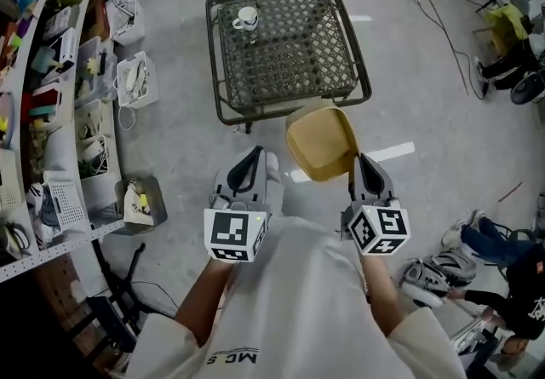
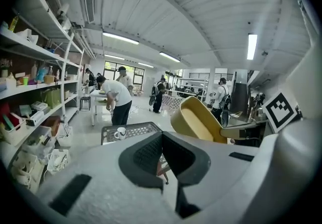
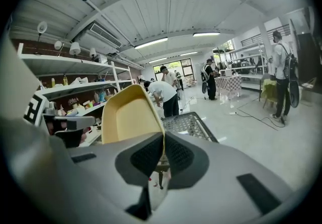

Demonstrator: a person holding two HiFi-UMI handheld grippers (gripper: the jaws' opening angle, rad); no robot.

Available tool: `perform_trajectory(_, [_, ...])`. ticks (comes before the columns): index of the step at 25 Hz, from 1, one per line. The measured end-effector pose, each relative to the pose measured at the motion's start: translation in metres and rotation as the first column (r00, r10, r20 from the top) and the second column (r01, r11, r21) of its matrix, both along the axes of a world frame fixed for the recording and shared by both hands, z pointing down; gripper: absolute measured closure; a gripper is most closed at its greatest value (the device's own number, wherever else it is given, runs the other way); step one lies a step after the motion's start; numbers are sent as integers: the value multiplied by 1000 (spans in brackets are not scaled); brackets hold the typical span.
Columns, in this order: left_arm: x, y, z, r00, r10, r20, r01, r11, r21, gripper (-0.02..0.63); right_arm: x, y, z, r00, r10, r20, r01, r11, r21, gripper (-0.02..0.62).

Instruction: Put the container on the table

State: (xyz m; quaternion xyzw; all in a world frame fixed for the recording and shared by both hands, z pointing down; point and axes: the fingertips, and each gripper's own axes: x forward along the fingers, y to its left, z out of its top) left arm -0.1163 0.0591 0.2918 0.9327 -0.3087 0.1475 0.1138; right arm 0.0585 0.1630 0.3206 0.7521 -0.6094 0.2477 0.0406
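container point(image 1: 322, 143), one, yellow, pinched by right gripper point(image 1: 363, 168) near one table point(image 1: 289, 54).

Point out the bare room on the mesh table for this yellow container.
Most of the table is bare: its centre, the right side up to the rim, and the near edge facing the container held in the right gripper. Only the far left corner is taken, by the mug.

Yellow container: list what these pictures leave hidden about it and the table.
Container base: faces away in all three views.
Its gripped edge: right gripper view, buried between the right tool's pads.
Mug contents: head view, too small.
Table near edge: right gripper view, behind the tool's body.
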Motion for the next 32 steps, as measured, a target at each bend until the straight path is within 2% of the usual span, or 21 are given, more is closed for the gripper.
perform_trajectory(5, [14,-59,3,1000,-2,-22,2,999,-41,586,18,-54,-4,1000,14,-9,-14,999,-35,569])
perform_trajectory(11, [25,-104,7,999,-25,-27,23,998,-61,586,29,-106,-9,999,-34,-38,32,998,-46,569])
perform_trajectory(22, [69,-137,17,996,-76,50,79,995,-59,586,84,-176,4,993,-115,-14,114,993,-31,569])
perform_trajectory(29, [107,-149,25,989,-132,70,137,987,-83,586,115,-209,15,983,-178,38,180,983,-36,569])
perform_trajectory(32, [120,-150,28,986,-159,50,163,980,-113,586,127,-220,20,977,-208,45,210,976,-50,569])
